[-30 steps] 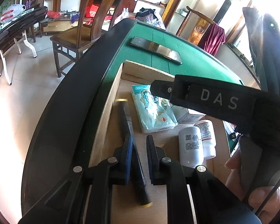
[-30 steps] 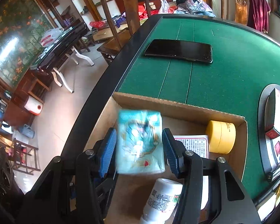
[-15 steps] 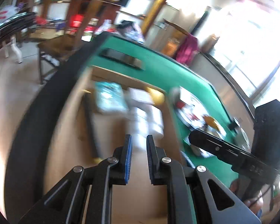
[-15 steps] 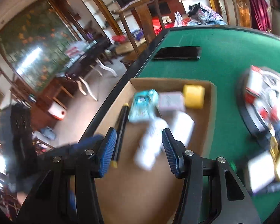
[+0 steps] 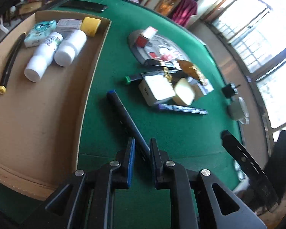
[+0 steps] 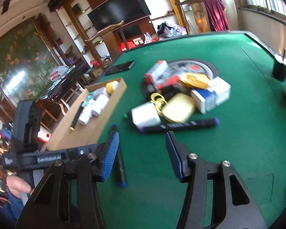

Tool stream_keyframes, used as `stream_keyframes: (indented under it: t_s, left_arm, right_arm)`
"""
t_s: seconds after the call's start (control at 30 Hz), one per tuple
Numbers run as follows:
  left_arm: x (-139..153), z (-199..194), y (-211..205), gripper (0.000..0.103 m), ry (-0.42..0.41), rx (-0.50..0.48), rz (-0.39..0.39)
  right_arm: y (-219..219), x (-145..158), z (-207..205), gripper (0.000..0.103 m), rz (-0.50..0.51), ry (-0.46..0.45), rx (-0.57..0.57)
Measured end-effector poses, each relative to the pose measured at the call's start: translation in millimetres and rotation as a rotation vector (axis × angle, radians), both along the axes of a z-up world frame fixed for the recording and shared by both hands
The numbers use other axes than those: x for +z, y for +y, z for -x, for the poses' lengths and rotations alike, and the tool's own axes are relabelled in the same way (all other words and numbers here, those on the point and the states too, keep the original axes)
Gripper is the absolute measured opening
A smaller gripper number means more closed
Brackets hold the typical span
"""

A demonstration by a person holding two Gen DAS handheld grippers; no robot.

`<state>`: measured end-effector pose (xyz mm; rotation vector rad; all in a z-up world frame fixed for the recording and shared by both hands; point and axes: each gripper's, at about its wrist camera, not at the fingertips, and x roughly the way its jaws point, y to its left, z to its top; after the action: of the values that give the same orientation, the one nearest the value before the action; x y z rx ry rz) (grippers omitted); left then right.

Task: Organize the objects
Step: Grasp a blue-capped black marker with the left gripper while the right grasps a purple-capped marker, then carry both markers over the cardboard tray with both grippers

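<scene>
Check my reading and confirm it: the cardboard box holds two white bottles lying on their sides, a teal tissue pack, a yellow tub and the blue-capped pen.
One thing is wrong. The blue-capped pen is not in the cardboard box; it lies on the green felt beside it, as the left wrist view shows. The pen in the box is black with a yellow end. The two white bottles, teal tissue pack and yellow tub are inside.

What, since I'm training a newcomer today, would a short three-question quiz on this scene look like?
1. True or false: the right gripper holds a bottle.
2. How many white bottles lie in the cardboard box?
3. The purple marker lies: A) in the box, B) on the green felt table, C) on the floor.

Key: 1 false, its jaws stand open and empty; 2 two; 3 B.
</scene>
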<state>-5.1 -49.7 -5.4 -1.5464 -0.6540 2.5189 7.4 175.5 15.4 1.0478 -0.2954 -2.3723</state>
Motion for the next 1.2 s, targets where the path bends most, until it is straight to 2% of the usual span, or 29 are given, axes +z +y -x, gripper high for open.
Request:
stream_keyframes:
  t_s: [0.13, 0.23, 0.33, 0.43, 0.53, 0.7, 0.83, 0.9, 0.93, 0.97, 1.0, 1.03, 1.1, 1.2]
  left_arm:
    - [-6, 1, 6, 0.017, 0.004, 0.041, 0.090]
    - [-6, 1, 13, 0.026, 0.021, 0.046, 0.139]
    - [-11, 3, 17, 0.030, 0.025, 0.014, 0.142]
    - [-11, 2, 26, 0.030, 0.050, -0.029, 0.205]
    - [-11, 3, 28, 0.030, 0.062, -0.049, 0.217]
    - [-12, 5, 28, 0.030, 0.079, -0.066, 0.217]
    - [-12, 8, 34, 0.034, 0.103, -0.079, 0.251]
    - [-12, 8, 39, 0.038, 0.118, -0.110, 0.276]
    - [-13, 7, 42, 0.038, 0.128, -0.122, 0.299]
    - [-14, 5, 45, 0.036, 0.139, -0.135, 0.327]
    - [-14, 3, 49, 0.030, 0.151, -0.142, 0.364]
    - [-15, 0, 50, 0.016, 0.165, -0.134, 0.406]
    - [-14, -4, 49, 0.013, 0.164, -0.154, 0.378]
    - [-14, -8, 45, 0.013, 0.177, -0.167, 0.337]
  right_arm:
    - [11, -7, 9, 0.051, -0.012, -0.030, 0.013]
    - [9, -4, 33, 0.051, -0.046, -0.047, 0.022]
    - [3, -6, 64, 0.051, -0.103, -0.068, 0.047]
    - [-2, -17, 92, 0.051, -0.159, -0.085, 0.027]
    - [-5, -34, 106, 0.051, -0.170, -0.133, 0.034]
    - [-9, -47, 87, 0.051, -0.171, -0.185, 0.113]
    - [-25, -49, 53, 0.051, -0.247, -0.127, 0.176]
    - [-36, -50, 42, 0.051, -0.333, -0.073, 0.171]
    - [-41, -51, 38, 0.050, -0.380, -0.052, 0.160]
    - [-44, -51, 36, 0.041, -0.422, -0.038, 0.138]
    - [-46, -49, 34, 0.028, -0.454, -0.029, 0.119]
    - [-48, -49, 31, 0.025, -0.471, -0.026, 0.113]
    - [-47, -47, 25, 0.015, -0.479, -0.027, 0.100]
    - [-39, -46, 18, 0.014, -0.431, -0.048, 0.063]
